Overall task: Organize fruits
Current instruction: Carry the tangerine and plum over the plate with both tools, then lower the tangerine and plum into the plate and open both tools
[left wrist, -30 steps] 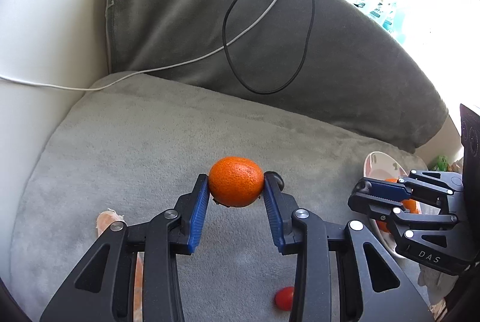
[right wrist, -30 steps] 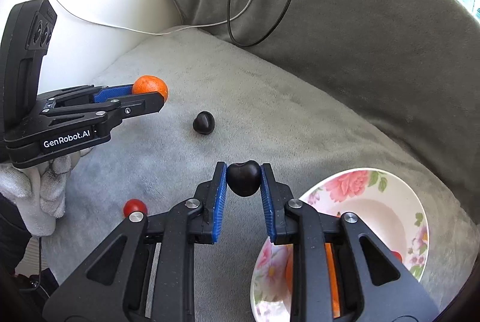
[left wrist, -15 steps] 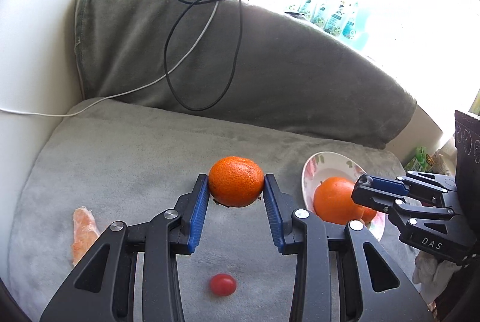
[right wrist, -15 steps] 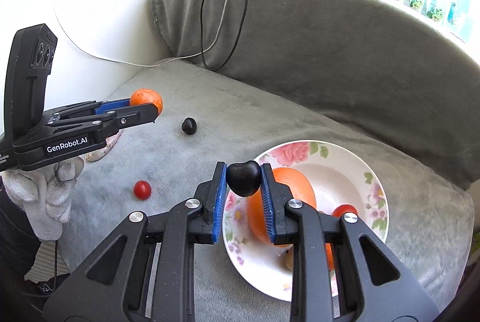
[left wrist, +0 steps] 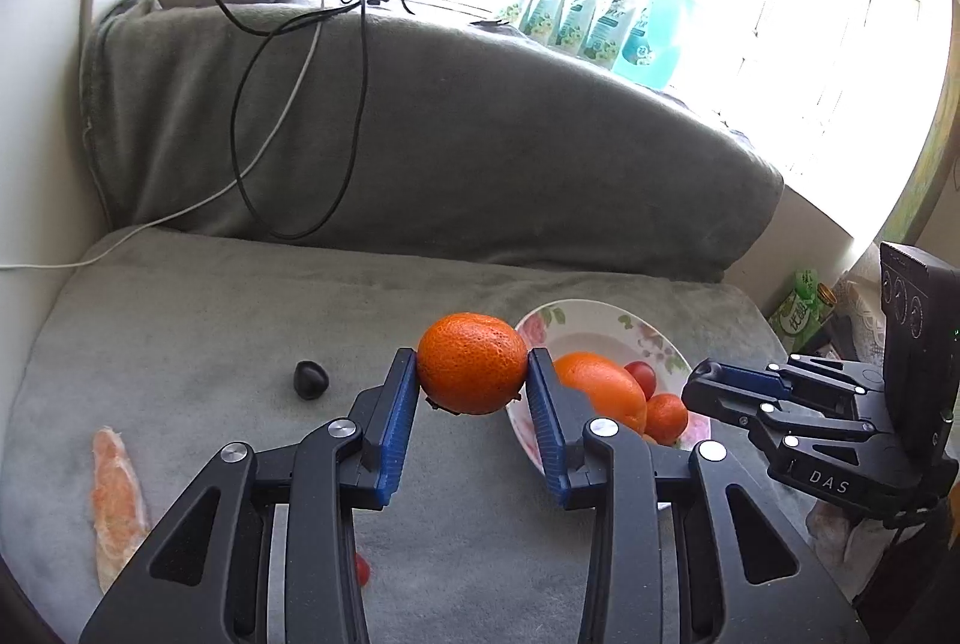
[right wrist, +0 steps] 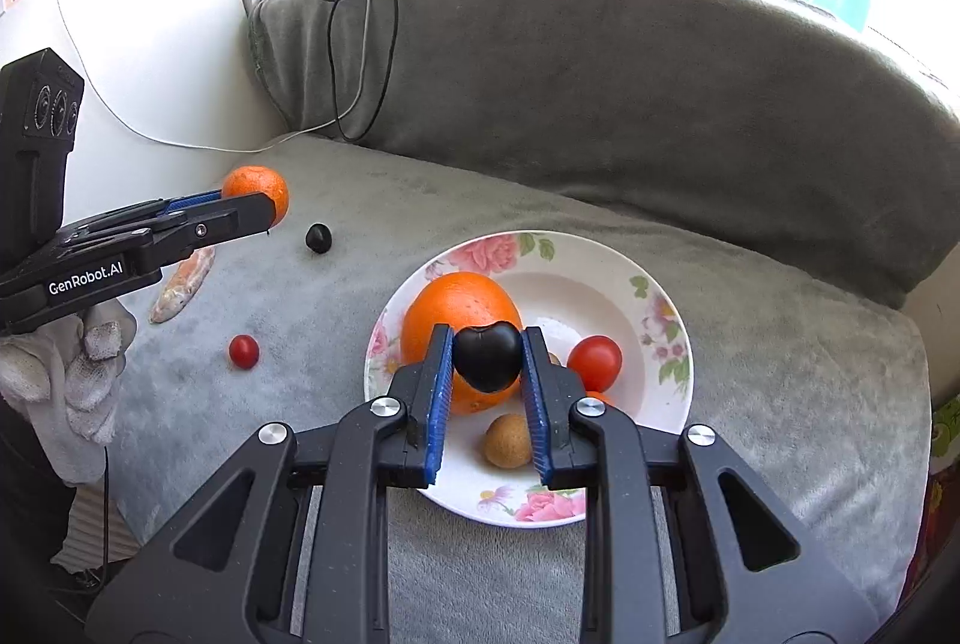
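Left gripper (left wrist: 472, 374) clamps a firm, light tangerine (left wrist: 471, 362) across its middle; right gripper (right wrist: 487, 362) pinches a soft, bruisable dark cherry (right wrist: 486, 353) above the plate's (right wrist: 672, 284) 6 o'clock rim.

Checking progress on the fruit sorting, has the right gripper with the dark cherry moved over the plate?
Yes. The right gripper holding the cherry has moved from the grey cushion to above the plate.
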A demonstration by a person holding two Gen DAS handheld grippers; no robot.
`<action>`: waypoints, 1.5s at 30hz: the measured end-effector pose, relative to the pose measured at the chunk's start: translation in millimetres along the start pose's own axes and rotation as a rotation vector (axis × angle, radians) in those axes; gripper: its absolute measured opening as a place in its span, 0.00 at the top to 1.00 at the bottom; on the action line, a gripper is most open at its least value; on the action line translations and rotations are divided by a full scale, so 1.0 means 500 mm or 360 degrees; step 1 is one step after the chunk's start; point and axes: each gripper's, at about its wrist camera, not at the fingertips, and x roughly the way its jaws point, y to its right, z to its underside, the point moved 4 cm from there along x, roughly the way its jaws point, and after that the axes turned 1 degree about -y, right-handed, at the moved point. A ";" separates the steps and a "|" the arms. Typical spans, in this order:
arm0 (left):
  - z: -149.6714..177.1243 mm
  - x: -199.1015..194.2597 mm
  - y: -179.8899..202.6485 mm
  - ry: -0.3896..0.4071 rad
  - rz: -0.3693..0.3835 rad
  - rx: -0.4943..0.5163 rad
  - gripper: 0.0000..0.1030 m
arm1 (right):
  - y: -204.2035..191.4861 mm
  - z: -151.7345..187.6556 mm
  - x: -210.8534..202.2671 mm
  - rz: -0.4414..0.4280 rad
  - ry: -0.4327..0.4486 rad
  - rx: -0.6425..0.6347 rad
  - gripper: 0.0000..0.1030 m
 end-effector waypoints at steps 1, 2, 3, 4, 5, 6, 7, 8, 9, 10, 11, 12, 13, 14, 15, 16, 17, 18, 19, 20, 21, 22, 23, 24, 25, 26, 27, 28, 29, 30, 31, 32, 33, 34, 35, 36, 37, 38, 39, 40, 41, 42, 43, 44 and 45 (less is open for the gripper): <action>-0.001 0.003 0.007 -0.0004 0.0008 0.0007 0.66 | 0.007 0.003 0.000 0.0004 -0.0002 0.0010 0.77; -0.001 0.006 0.013 -0.0008 0.0014 0.0015 0.66 | 0.012 0.008 -0.002 0.0008 -0.0003 0.0020 0.77; -0.003 0.011 0.019 -0.0012 0.0020 0.0024 0.66 | 0.018 0.011 -0.003 0.0011 -0.0004 0.0030 0.77; -0.004 0.015 0.028 -0.0016 0.0026 0.0032 0.66 | 0.024 0.014 -0.004 0.0013 -0.0005 0.0038 0.77; -0.006 0.020 0.033 -0.0023 0.0031 0.0038 0.66 | 0.029 0.016 -0.004 0.0014 -0.0006 0.0046 0.77; -0.007 0.026 0.040 -0.0029 0.0037 0.0044 0.66 | 0.034 0.020 -0.005 0.0015 -0.0007 0.0053 0.77; -0.009 0.031 0.045 -0.0035 0.0043 0.0049 0.66 | 0.037 0.022 -0.004 0.0016 -0.0008 0.0058 0.77; -0.010 0.036 0.051 -0.0042 0.0049 0.0055 0.66 | 0.040 0.025 -0.004 0.0016 -0.0010 0.0062 0.77; -0.012 0.041 0.057 -0.0048 0.0055 0.0062 0.66 | 0.043 0.028 -0.004 0.0016 -0.0011 0.0065 0.77; -0.012 0.046 0.063 -0.0053 0.0061 0.0069 0.66 | 0.046 0.030 -0.003 0.0015 -0.0013 0.0070 0.77; -0.014 0.052 0.068 -0.0060 0.0066 0.0076 0.66 | 0.049 0.033 -0.002 0.0014 -0.0017 0.0075 0.77; -0.015 0.058 0.075 -0.0066 0.0071 0.0082 0.66 | 0.052 0.036 0.000 0.0013 -0.0021 0.0080 0.77; -0.016 0.063 0.081 -0.0072 0.0075 0.0088 0.66 | 0.055 0.038 0.002 0.0012 -0.0026 0.0086 0.77; -0.016 0.066 0.084 -0.0077 0.0079 0.0095 0.66 | 0.059 0.041 0.004 0.0011 -0.0029 0.0092 0.77; -0.016 0.071 0.088 -0.0083 0.0083 0.0102 0.66 | 0.062 0.043 0.006 0.0011 -0.0033 0.0098 0.77; -0.016 0.075 0.093 -0.0090 0.0090 0.0107 0.66 | 0.066 0.046 0.007 0.0009 -0.0036 0.0105 0.77; -0.016 0.080 0.099 -0.0098 0.0098 0.0112 0.66 | 0.068 0.047 0.008 0.0006 -0.0040 0.0110 0.77; -0.015 0.084 0.103 -0.0106 0.0105 0.0118 0.66 | 0.071 0.049 0.010 0.0002 -0.0044 0.0113 0.77; -0.015 0.089 0.107 -0.0114 0.0109 0.0123 0.66 | 0.073 0.052 0.012 0.0000 -0.0047 0.0114 0.77; -0.014 0.094 0.111 -0.0123 0.0113 0.0126 0.66 | 0.075 0.053 0.014 -0.0001 -0.0050 0.0114 0.77; -0.014 0.098 0.114 -0.0129 0.0116 0.0129 0.66 | 0.075 0.054 0.015 -0.0004 -0.0052 0.0115 0.77; -0.014 0.102 0.117 -0.0134 0.0120 0.0134 0.66 | 0.076 0.055 0.017 -0.0009 -0.0053 0.0116 0.77; -0.015 0.105 0.122 -0.0138 0.0123 0.0140 0.66 | 0.076 0.056 0.018 -0.0014 -0.0053 0.0118 0.77; -0.015 0.108 0.126 -0.0142 0.0125 0.0147 0.66 | 0.076 0.057 0.019 -0.0019 -0.0052 0.0120 0.77; -0.015 0.112 0.130 -0.0146 0.0126 0.0154 0.66 | 0.076 0.058 0.020 -0.0025 -0.0051 0.0120 0.77; -0.015 0.115 0.135 -0.0150 0.0126 0.0161 0.66 | 0.075 0.059 0.021 -0.0031 -0.0050 0.0121 0.77; -0.015 0.117 0.141 -0.0154 0.0127 0.0168 0.66 | 0.075 0.060 0.022 -0.0037 -0.0051 0.0120 0.77; -0.016 0.120 0.143 -0.0158 0.0128 0.0175 0.66 | 0.075 0.062 0.023 -0.0043 -0.0053 0.0119 0.77; -0.016 0.123 0.147 -0.0162 0.0129 0.0181 0.66 | 0.074 0.062 0.025 -0.0048 -0.0055 0.0116 0.77; -0.016 0.125 0.149 -0.0166 0.0129 0.0186 0.66 | 0.072 0.063 0.026 -0.0053 -0.0057 0.0112 0.77; -0.017 0.128 0.152 -0.0168 0.0129 0.0189 0.66 | 0.070 0.063 0.029 -0.0058 -0.0062 0.0106 0.77; -0.017 0.130 0.155 -0.0171 0.0131 0.0192 0.66 | 0.068 0.063 0.031 -0.0061 -0.0066 0.0099 0.77; -0.018 0.132 0.158 -0.0174 0.0134 0.0195 0.66 | 0.067 0.063 0.033 -0.0061 -0.0069 0.0093 0.77; -0.018 0.133 0.160 -0.0176 0.0138 0.0198 0.66 | 0.067 0.063 0.034 -0.0060 -0.0069 0.0090 0.77; -0.019 0.135 0.163 -0.0180 0.0141 0.0204 0.66 | 0.067 0.062 0.035 -0.0059 -0.0066 0.0089 0.77; -0.018 0.136 0.165 -0.0182 0.0142 0.0210 0.66 | 0.067 0.061 0.036 -0.0062 -0.0068 0.0090 0.77; -0.018 0.136 0.167 -0.0182 0.0142 0.0215 0.66 | 0.067 0.061 0.036 -0.0067 -0.0067 0.0092 0.77; -0.018 0.136 0.167 -0.0182 0.0140 0.0216 0.66 | 0.068 0.061 0.035 -0.0067 -0.0063 0.0094 0.77; -0.019 0.137 0.167 -0.0184 0.0139 0.0215 0.66 | 0.070 0.061 0.034 -0.0063 -0.0060 0.0096 0.77; -0.019 0.137 0.167 -0.0185 0.0140 0.0216 0.65 | 0.071 0.060 0.034 -0.0061 -0.0059 0.0098 0.77; -0.019 0.138 0.167 -0.0185 0.0139 0.0214 0.63 | 0.072 0.060 0.034 -0.0063 -0.0058 0.0101 0.75; -0.019 0.138 0.168 -0.0181 0.0137 0.0214 0.62 | 0.074 0.059 0.033 -0.0062 -0.0054 0.0106 0.72; -0.019 0.138 0.169 -0.0180 0.0140 0.0216 0.62 | 0.077 0.059 0.031 -0.0055 -0.0043 0.0110 0.58; -0.020 0.137 0.170 -0.0177 0.0142 0.0217 0.61 | 0.078 0.058 0.028 -0.0048 -0.0027 0.0111 0.44; -0.020 0.136 0.171 -0.0174 0.0140 0.0219 0.60 | 0.079 0.058 0.026 -0.0046 -0.0015 0.0111 0.41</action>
